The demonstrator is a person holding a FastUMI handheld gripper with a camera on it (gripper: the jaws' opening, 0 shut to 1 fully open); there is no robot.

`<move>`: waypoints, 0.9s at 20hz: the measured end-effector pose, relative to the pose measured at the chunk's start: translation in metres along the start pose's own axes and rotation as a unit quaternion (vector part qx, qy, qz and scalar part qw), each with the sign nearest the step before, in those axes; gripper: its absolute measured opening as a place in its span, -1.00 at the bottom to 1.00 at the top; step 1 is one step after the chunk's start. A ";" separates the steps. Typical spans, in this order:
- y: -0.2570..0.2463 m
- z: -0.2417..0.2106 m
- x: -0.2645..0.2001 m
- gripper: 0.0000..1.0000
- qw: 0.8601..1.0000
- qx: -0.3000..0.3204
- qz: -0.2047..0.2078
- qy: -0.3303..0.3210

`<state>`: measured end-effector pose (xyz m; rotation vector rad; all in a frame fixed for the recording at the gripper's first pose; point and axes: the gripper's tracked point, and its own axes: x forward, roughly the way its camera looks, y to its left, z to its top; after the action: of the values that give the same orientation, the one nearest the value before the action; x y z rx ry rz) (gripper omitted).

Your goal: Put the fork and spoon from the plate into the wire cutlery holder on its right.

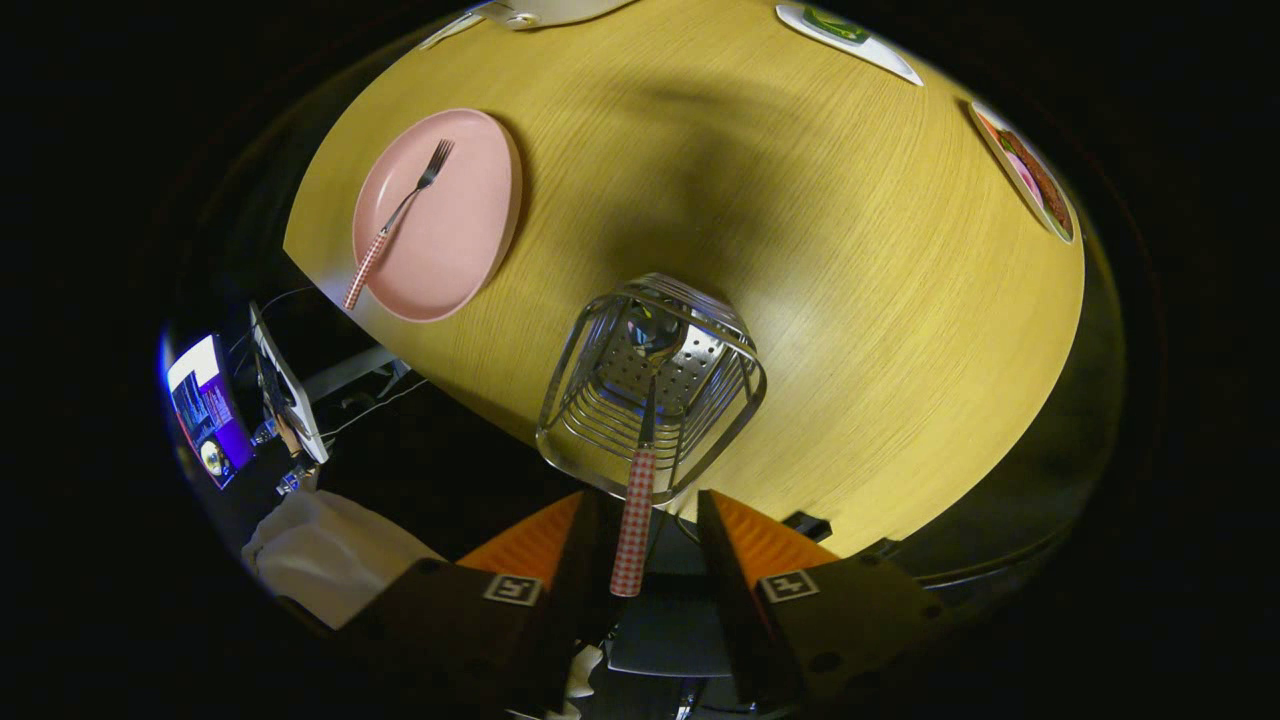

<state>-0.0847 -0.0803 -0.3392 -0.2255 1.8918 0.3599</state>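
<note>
A pink plate (455,235) lies on the wooden table, left of the wire cutlery holder (590,415). On the plate rests the fork (398,215), tines pointing away, its red-checked handle reaching over the plate's near rim. The spoon (636,500) stands inside the holder with its bowl down on the perforated bottom. Its checked handle leans out over the holder's near rim and runs back between my fingers. My gripper (648,497) is open just above and behind the holder. A gap shows on both sides of the handle, so neither finger presses on it.
The round table (850,330) ends close below the holder and left of the plate. Flat picture cards (1030,175) lie along its far right edge, and a white object (530,12) sits at the far edge. Screens (210,410) and white cloth (320,555) sit below the table at left.
</note>
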 end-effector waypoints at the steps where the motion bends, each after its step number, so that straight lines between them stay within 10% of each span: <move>1: 0.000 0.001 -0.003 0.68 1.000 0.002 0.003 -0.009; 8: 0.007 0.004 -0.035 1.00 0.991 0.053 0.028 -0.118; 18: 0.018 0.005 -0.092 0.99 0.928 0.176 0.059 -0.322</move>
<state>-0.0544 -0.0631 -0.2519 0.2300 1.2848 0.1390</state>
